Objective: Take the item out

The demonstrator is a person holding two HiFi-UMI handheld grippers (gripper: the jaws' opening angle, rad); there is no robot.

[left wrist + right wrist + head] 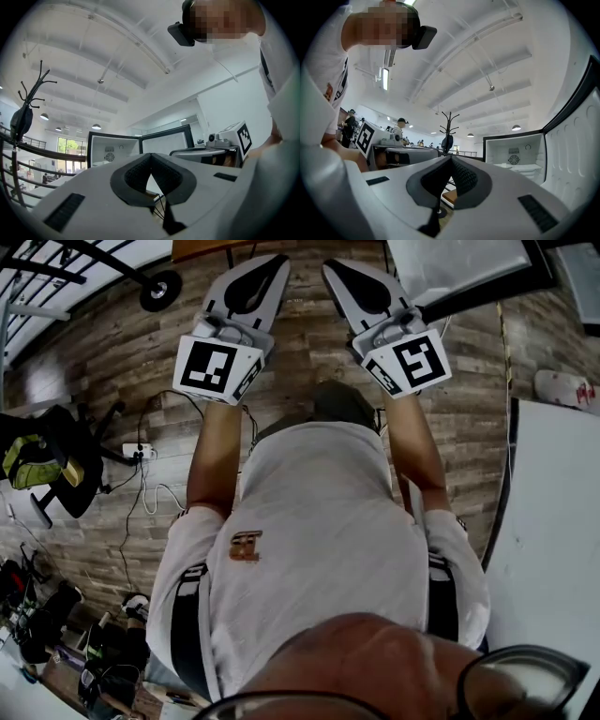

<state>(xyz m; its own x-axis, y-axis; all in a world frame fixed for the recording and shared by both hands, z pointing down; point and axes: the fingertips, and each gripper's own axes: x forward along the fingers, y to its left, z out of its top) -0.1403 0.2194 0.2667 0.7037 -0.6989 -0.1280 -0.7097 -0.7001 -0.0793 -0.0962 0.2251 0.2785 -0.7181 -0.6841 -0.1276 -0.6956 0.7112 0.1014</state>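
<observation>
Both grippers are held up in front of the person's chest, side by side, pointing away from the body. In the head view my left gripper (pixel 279 261) and my right gripper (pixel 330 266) each have their jaws together with nothing between them. The left gripper view shows its tips (pixel 151 155) meeting, and beyond them an open white fridge (pixel 111 151) with its door (pixel 167 140) swung aside. In the right gripper view the shut tips (pixel 451 157) point toward the same fridge (pixel 513 155). I can make out no item inside it from here.
A white table (pixel 553 521) stands at the right. A black chair with a green bag (pixel 37 461) and a power strip (pixel 137 451) with cables lie on the wooden floor at the left. A coat rack (pixel 448 127) stands nearby. Other people are in the background.
</observation>
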